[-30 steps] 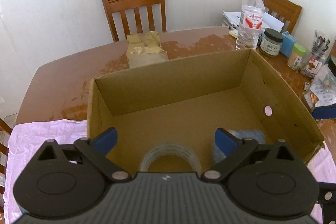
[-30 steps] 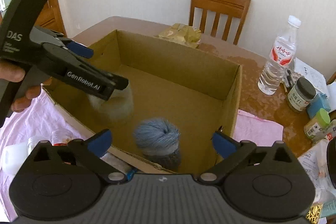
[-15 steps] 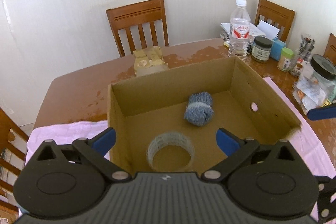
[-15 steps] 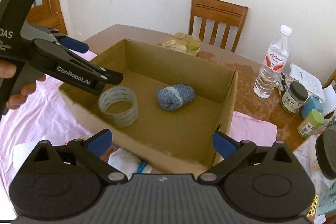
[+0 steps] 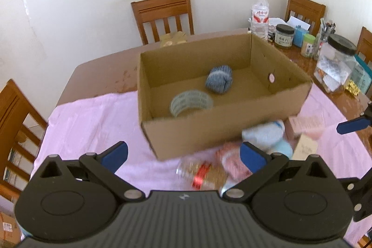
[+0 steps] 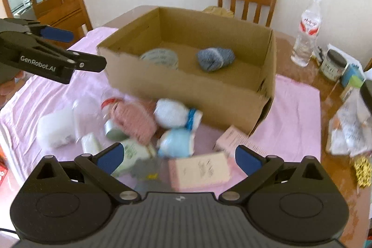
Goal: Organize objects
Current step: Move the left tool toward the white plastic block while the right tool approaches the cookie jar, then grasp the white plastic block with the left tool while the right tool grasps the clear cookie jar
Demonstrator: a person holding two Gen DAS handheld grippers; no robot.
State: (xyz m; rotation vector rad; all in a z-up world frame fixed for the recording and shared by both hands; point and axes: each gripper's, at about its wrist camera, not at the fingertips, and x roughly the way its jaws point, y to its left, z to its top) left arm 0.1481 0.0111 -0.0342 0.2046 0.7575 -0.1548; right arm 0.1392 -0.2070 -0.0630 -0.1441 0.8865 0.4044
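Note:
An open cardboard box (image 5: pixel 223 134) (image 6: pixel 209 94) stands on a pink cloth (image 5: pixel 93 122). Inside lie a clear tape roll (image 5: pixel 191 105) (image 6: pixel 160 57) and a blue-grey sock bundle (image 5: pixel 218 81) (image 6: pixel 215 58). In front of the box lies a pile: a pink sock roll (image 6: pixel 132 120), a white roll with a blue band (image 6: pixel 176 113), a light blue roll (image 6: pixel 177 142), a clear bottle (image 5: pixel 202 174), pink boxes (image 6: pixel 200 171). My left gripper (image 5: pixel 183 155) is open and empty, held above the cloth near the box. My right gripper (image 6: pixel 177 158) is open and empty above the pile.
A water bottle (image 5: pixel 260 13), jars (image 5: pixel 283 35) and a large glass jar (image 5: pixel 337 64) crowd the table's right side. Wooden chairs (image 5: pixel 164 13) stand around the table. A paper bag (image 5: pixel 173 38) lies behind the box. A white pad (image 6: pixel 55 127) lies at the cloth's left.
Both grippers have pulled back and up out of the box, leaving the tape roll and the sock bundle inside. The pile in front of the box has come into view.

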